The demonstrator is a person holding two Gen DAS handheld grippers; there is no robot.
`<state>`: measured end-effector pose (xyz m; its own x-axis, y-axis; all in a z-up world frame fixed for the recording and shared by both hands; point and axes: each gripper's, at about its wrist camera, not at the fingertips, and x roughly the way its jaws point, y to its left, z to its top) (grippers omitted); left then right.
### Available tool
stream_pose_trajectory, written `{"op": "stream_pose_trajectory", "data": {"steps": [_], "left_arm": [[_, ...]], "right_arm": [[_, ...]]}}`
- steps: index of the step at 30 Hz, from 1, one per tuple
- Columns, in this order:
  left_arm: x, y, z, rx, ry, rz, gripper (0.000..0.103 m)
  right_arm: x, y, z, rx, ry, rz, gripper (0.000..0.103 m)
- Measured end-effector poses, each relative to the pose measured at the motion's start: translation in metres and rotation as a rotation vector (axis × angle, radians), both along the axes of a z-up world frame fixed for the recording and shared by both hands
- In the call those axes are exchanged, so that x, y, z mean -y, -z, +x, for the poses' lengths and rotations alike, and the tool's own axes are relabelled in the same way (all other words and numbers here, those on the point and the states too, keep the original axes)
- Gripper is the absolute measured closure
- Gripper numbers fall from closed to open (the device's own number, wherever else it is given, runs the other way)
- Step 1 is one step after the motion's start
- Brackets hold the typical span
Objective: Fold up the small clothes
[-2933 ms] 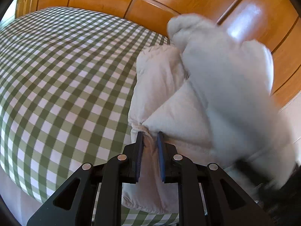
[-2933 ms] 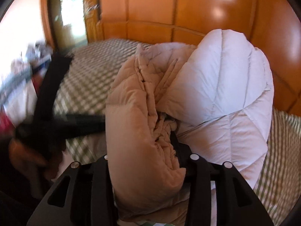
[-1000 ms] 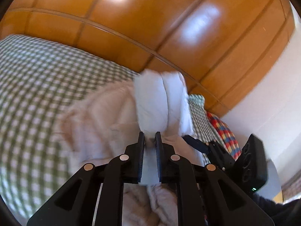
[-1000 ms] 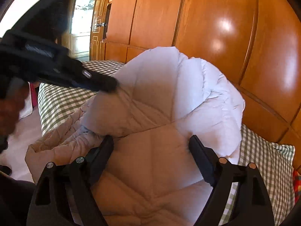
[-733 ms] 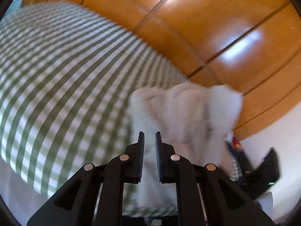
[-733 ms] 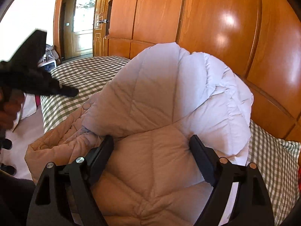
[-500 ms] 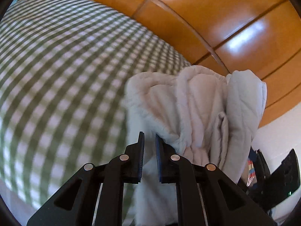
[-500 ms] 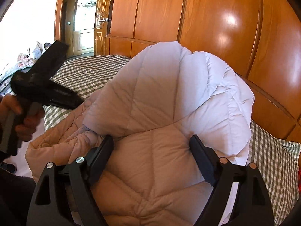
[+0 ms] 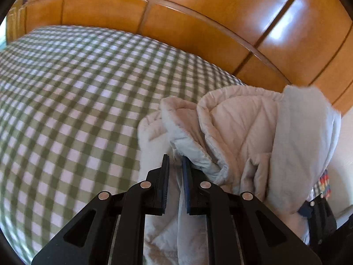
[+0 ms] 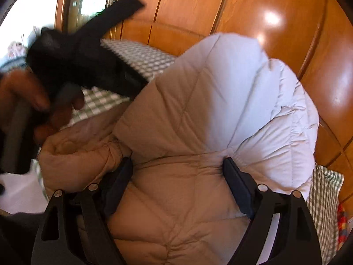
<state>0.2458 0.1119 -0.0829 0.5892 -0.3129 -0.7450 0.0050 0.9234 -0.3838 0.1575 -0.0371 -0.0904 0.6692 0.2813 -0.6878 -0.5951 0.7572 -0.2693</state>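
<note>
A puffy quilted jacket (image 9: 238,128), beige outside with a pale lining, hangs bunched above the green-checked bed (image 9: 77,88). My left gripper (image 9: 175,161) is shut on a thin edge of the jacket, pale fabric running down between its fingers. In the right wrist view the jacket (image 10: 220,101) fills the middle. My right gripper (image 10: 177,167) stands wide, its pads pressed into a thick bundle of the jacket. The left gripper's black body (image 10: 88,61) and the hand (image 10: 19,92) holding it show at upper left, blurred. The jacket hides its fingertips there.
Glossy wooden panels (image 9: 198,17) rise behind the bed. The checked cover (image 10: 143,57) stretches left of the jacket. A multicoloured cloth (image 9: 324,183) lies at the far right. A wooden door frame (image 10: 66,11) stands at the back left.
The left gripper has sunk toward the bed with the jacket edge, its view swinging onto the checked cover. In the right wrist view it has come closer. The right gripper keeps its wide grip.
</note>
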Motion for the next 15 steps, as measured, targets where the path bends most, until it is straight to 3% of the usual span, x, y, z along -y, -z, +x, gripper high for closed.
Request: {"op": "stream_pose_trajectory", "data": {"steps": [4,8,15], "left_arm": [[-0.001,-0.032,-0.029,0.122,-0.051,0.132,0.094],[0.001,-0.057,-0.053,0.218,-0.051,0.157,0.094],[0.017,-0.072,-0.075,0.277,-0.016,0.180,0.094]], "right_arm": [[0.007,0.002,0.002,-0.026,0.008,0.031,0.019],[0.012,-0.001,0.001,-0.028,0.007,0.058,0.018],[0.030,-0.015,-0.008,-0.008,-0.003,0.109,0.018]]}}
